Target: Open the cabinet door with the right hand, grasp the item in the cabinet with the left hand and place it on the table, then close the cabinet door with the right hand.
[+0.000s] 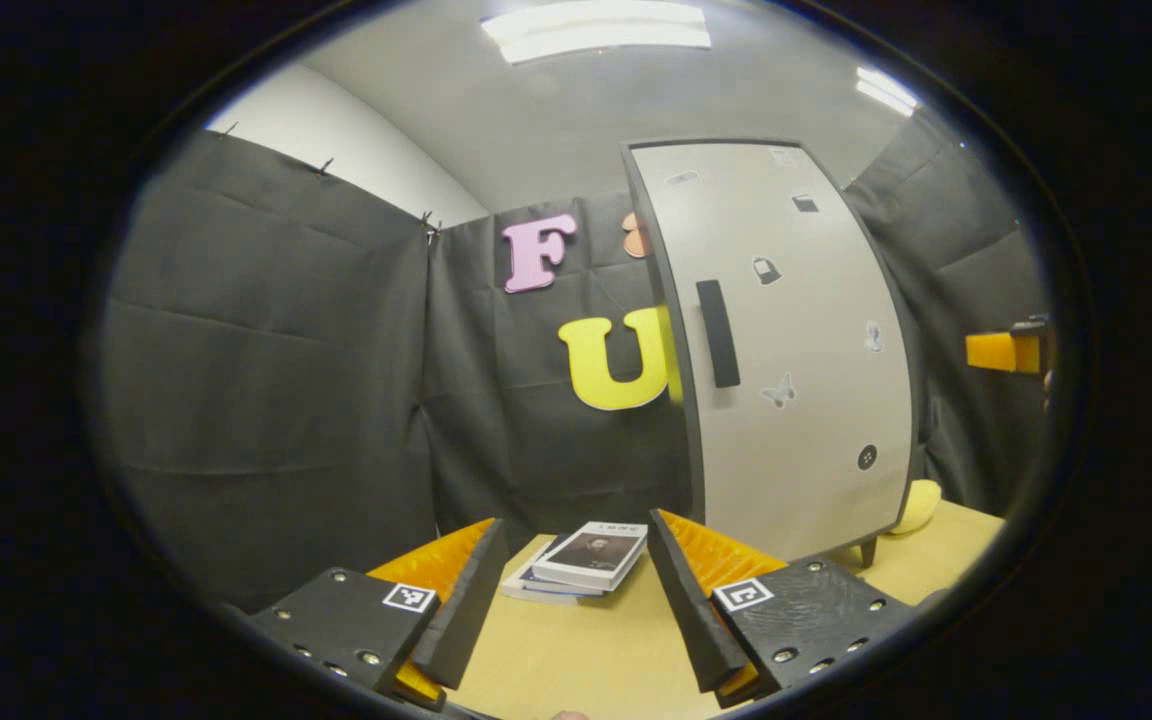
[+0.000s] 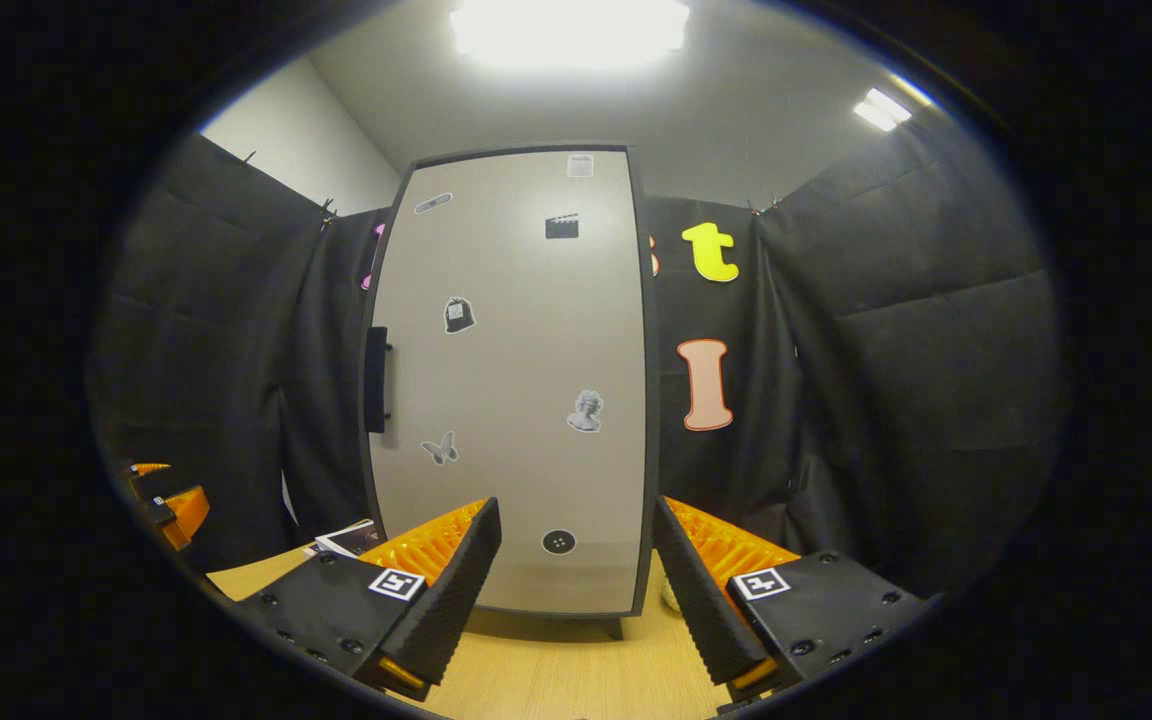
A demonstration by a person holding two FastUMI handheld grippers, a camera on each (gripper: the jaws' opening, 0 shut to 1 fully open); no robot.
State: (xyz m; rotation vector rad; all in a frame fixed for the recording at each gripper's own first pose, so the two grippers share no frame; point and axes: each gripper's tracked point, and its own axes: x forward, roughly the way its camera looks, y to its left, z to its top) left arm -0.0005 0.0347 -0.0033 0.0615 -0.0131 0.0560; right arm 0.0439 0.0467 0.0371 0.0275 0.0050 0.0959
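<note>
While shut: cabinet door (image 2: 511, 380) on desk (image 2: 556, 665)
Left gripper (image 1: 576, 600): fingers wide, holding nothing, facing books (image 1: 581, 565)
Right gripper (image 2: 576, 590): fingers wide, holding nothing

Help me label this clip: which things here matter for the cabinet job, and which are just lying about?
Job: cabinet door, its handle, table, left gripper, right gripper.
Lying about: books, yellow object behind the cabinet.

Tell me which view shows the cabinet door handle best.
The left gripper view: there the handle is a dark upright bar seen nearly face-on near the cabinet door's left edge. In the right gripper view the handle is seen edge-on, a thin strip at the door's left side.
</note>
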